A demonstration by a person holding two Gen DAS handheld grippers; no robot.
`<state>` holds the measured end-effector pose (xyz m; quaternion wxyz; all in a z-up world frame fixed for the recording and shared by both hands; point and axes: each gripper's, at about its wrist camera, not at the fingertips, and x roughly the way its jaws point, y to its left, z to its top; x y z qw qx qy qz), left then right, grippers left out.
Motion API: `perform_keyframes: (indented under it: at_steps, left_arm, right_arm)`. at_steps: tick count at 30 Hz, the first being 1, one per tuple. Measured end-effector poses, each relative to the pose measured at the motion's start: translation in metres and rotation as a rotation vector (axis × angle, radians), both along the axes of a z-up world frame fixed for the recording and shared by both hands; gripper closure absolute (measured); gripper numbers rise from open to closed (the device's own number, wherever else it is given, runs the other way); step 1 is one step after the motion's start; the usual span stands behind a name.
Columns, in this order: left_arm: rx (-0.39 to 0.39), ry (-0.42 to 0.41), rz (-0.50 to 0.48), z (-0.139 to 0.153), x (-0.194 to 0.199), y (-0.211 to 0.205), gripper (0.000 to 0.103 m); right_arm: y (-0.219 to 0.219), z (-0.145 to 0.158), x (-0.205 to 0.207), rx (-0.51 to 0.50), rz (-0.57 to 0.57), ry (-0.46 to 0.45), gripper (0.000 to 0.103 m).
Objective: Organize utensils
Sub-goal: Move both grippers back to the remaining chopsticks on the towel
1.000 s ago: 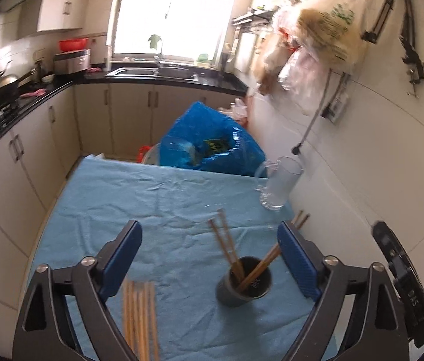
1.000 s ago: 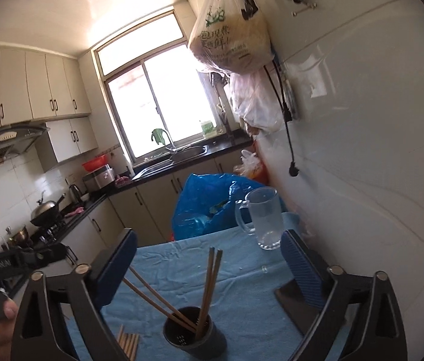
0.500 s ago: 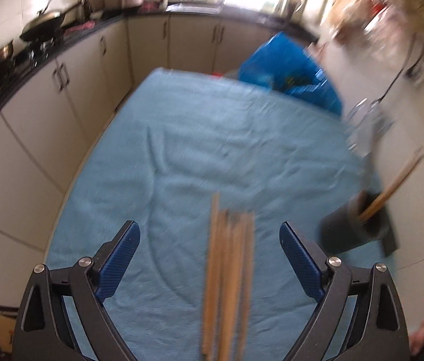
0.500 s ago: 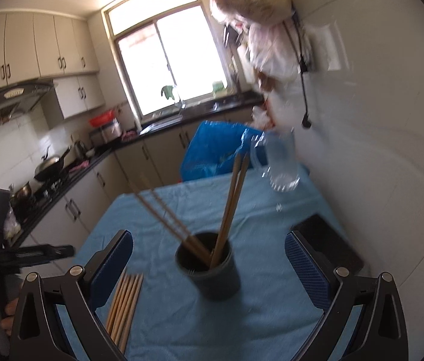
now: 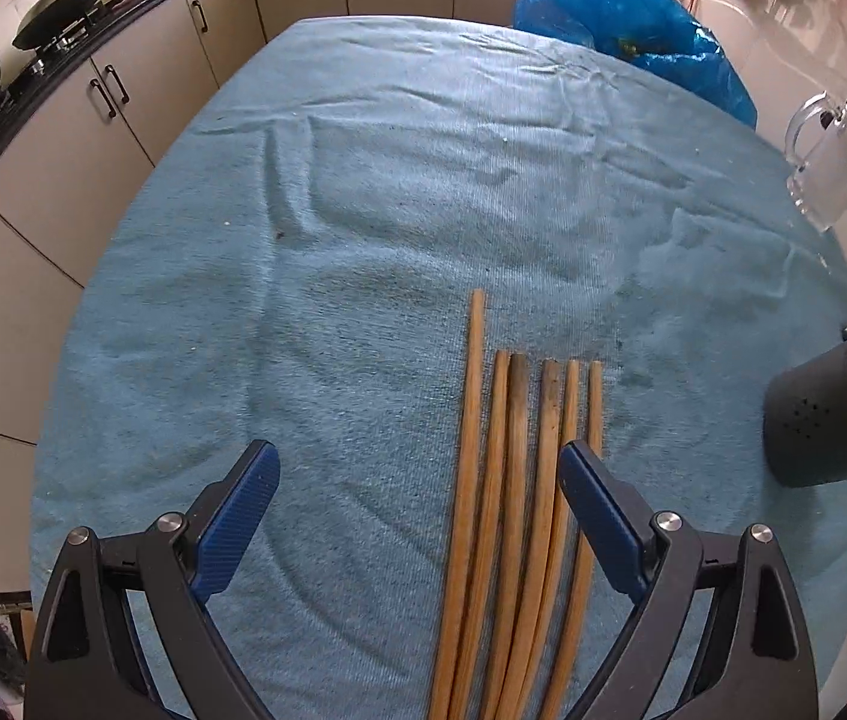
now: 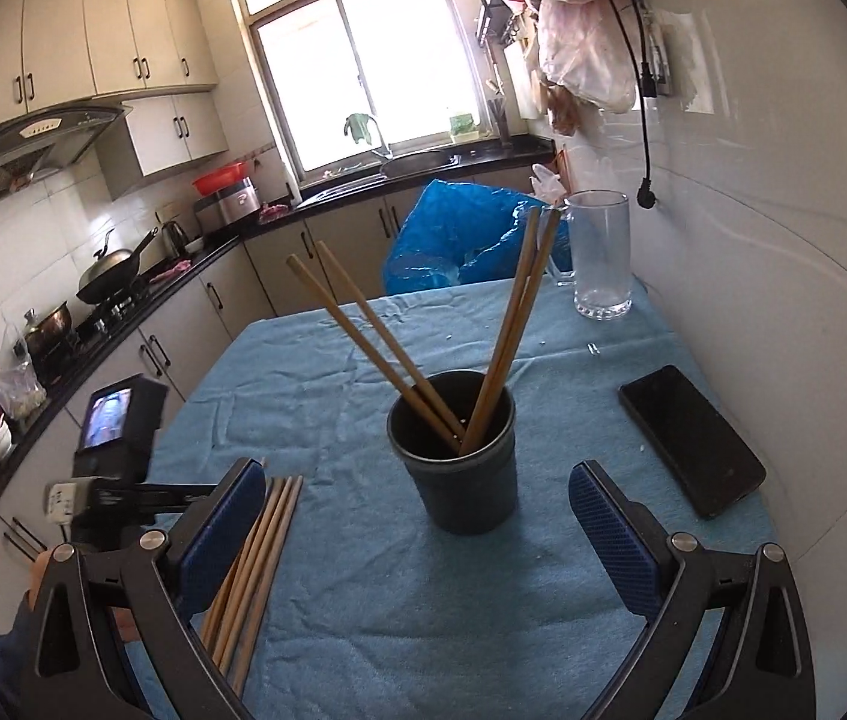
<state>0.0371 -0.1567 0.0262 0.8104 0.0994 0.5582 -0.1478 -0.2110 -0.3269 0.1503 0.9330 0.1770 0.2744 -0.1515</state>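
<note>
Six loose chopsticks lie side by side on the blue cloth, and the one at the far left of the row reaches further forward than the other five. Four more chopsticks stand in the dark round holder, two leaning to the left and two to the right. On the same cloth there is one clear glass mug near the wall, one black phone lying flat to the right of the holder, and one blue plastic bag at the far edge. The left gripper is spread wide and holds nothing; most of the loose chopsticks lie between its fingers, toward the right one. The right gripper is also wide apart and empty, with the holder just ahead between its fingers but not touched.
</note>
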Motion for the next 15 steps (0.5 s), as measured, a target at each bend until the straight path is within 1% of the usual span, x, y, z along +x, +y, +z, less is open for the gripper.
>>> perform_keyframes:
  at_steps: [4,5,7,9,12,15]
  left_arm:
    - [0.038,-0.009,0.013,-0.009,0.003,0.0,0.01]
    - [0.039,-0.004,0.017,-0.011,0.005,0.002,0.01]
    - [0.01,0.015,0.017,-0.015,0.008,0.007,0.01]
    - [-0.001,0.026,0.01,-0.019,0.009,0.008,0.01]
    - [0.019,0.004,0.009,-0.021,0.009,0.008,0.01]
    - [0.033,-0.004,0.041,-0.019,0.01,0.019,0.01]
  right_arm:
    - [0.004,0.0,0.001,-0.001,0.011,0.001,0.0]
    - [0.005,0.0,0.002,0.001,0.015,0.001,0.0]
    - [0.008,0.0,0.004,0.0,0.028,0.004,0.0]
    - [0.013,0.0,0.008,-0.009,0.041,0.008,0.0]
    - [0.022,0.0,0.012,-0.018,0.059,0.012,0.0]
    - [0.029,-0.002,0.02,-0.023,0.076,0.023,0.0]
